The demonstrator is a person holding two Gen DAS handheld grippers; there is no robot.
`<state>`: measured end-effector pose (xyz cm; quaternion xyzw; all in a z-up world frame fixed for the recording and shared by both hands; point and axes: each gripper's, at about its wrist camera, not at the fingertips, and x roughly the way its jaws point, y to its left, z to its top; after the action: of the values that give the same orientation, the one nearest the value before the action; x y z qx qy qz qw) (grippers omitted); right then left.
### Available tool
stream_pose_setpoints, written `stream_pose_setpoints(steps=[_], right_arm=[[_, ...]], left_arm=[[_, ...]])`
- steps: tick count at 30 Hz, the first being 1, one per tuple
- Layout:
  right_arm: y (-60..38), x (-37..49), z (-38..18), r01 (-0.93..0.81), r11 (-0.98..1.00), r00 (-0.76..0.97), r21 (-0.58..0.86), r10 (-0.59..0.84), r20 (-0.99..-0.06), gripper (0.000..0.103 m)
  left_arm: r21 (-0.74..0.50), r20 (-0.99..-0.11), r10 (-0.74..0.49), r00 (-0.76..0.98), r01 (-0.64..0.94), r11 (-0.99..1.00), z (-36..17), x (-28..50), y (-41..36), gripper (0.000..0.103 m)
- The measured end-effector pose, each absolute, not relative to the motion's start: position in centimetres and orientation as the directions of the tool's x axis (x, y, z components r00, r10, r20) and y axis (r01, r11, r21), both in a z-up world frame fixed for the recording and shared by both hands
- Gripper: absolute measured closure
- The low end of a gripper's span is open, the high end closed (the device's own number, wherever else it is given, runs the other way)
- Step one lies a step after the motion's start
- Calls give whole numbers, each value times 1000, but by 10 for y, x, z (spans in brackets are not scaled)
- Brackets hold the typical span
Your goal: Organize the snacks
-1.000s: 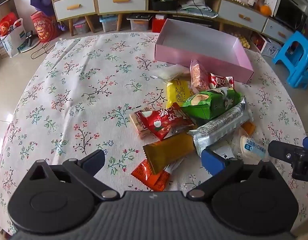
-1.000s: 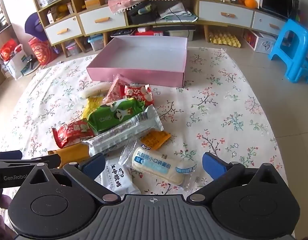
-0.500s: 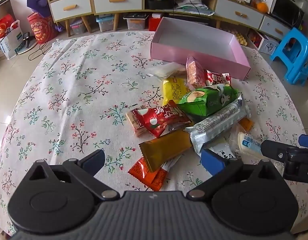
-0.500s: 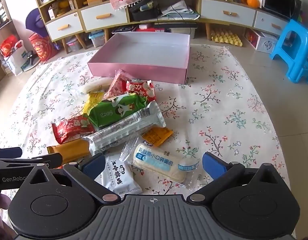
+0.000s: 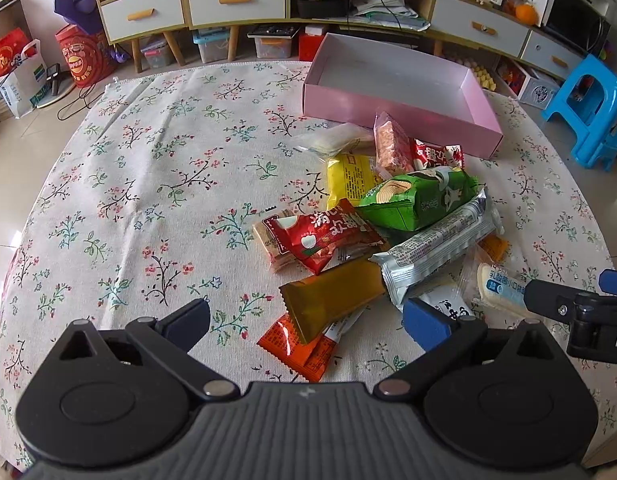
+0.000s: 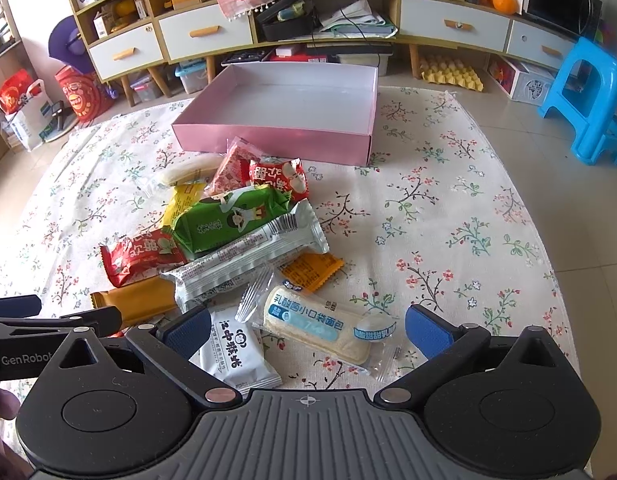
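About a dozen snack packets (image 5: pixel 392 224) are heaped mid-table, just before one pink box (image 6: pixel 284 116) near the far edge. Both the left gripper (image 5: pixel 306 318) and right gripper (image 6: pixel 308 326) are held wide open, empty.

Bright even daylight – soft shadows, sharp focus; strong fisheye bending, dark vignette at corners.

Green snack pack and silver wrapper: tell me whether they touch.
Touching. In the right wrist view the green snack pack lies on the upper edge of the silver wrapper, with no tablecloth showing between them; the left wrist view shows the same overlap.
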<state>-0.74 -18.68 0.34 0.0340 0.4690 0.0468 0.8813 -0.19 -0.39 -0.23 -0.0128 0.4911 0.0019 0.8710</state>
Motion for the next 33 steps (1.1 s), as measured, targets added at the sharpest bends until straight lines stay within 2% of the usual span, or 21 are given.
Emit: stream_pose_setpoints(steps=[33], right_arm=[[-186,-7,1,-49,993,551,104,114,-827,0]], left_arm=[[-22,-858,-11,514,-15,1000,-2,-3,-1,0]])
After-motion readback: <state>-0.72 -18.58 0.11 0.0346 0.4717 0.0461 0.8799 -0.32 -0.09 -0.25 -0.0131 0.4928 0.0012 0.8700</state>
